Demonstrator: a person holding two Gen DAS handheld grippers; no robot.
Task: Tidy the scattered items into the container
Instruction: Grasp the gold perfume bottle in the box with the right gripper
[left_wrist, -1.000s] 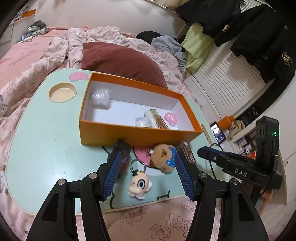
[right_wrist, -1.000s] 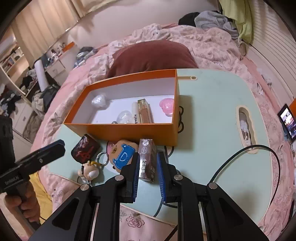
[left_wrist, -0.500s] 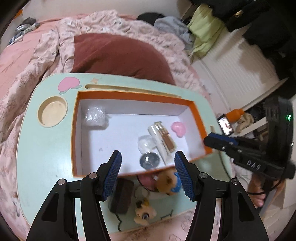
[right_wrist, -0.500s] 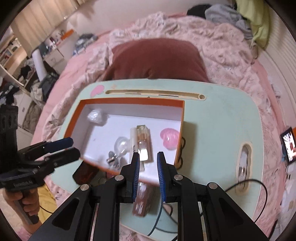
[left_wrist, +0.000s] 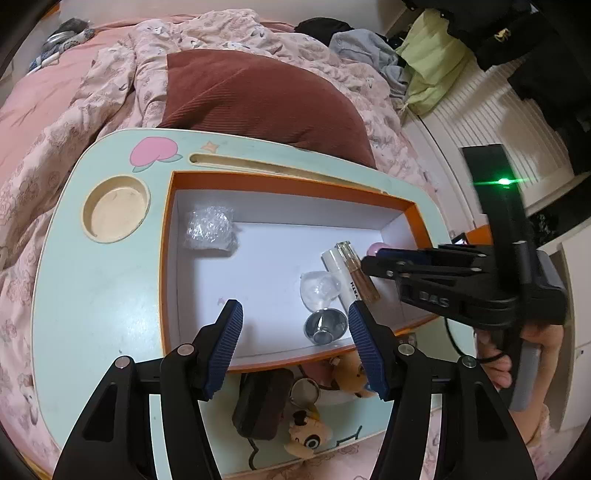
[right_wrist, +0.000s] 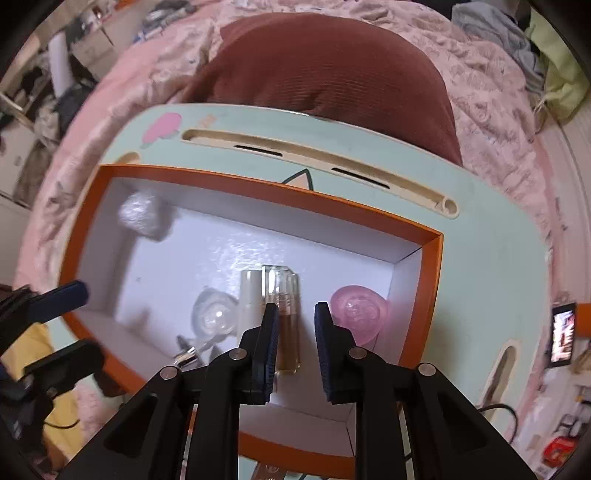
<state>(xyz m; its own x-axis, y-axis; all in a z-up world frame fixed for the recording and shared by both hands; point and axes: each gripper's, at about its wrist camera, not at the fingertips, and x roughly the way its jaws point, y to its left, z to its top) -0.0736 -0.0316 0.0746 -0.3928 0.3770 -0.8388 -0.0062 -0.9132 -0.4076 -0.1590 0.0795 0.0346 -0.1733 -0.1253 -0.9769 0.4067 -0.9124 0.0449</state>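
My left gripper (left_wrist: 295, 314) hangs over the near side of the orange box (left_wrist: 288, 181). Its pads are wide apart and hold nothing. My right gripper (right_wrist: 293, 314) points down into the box. Its pads are squeezed close, with just a thin gap, and nothing is in that gap.

The box sits on the green table (left_wrist: 99, 295). Its long side runs left to right in front of me. A glass bottle (right_wrist: 282, 291) lies flat on the white floor, right under my right gripper. Its long side points from me to the far wall.

Three things lie on the table outside the near wall: a dark pouch (left_wrist: 264, 402), a bear toy (left_wrist: 351, 373) and a key-ring toy (left_wrist: 308, 432). The key-ring toy's ring points to the box.
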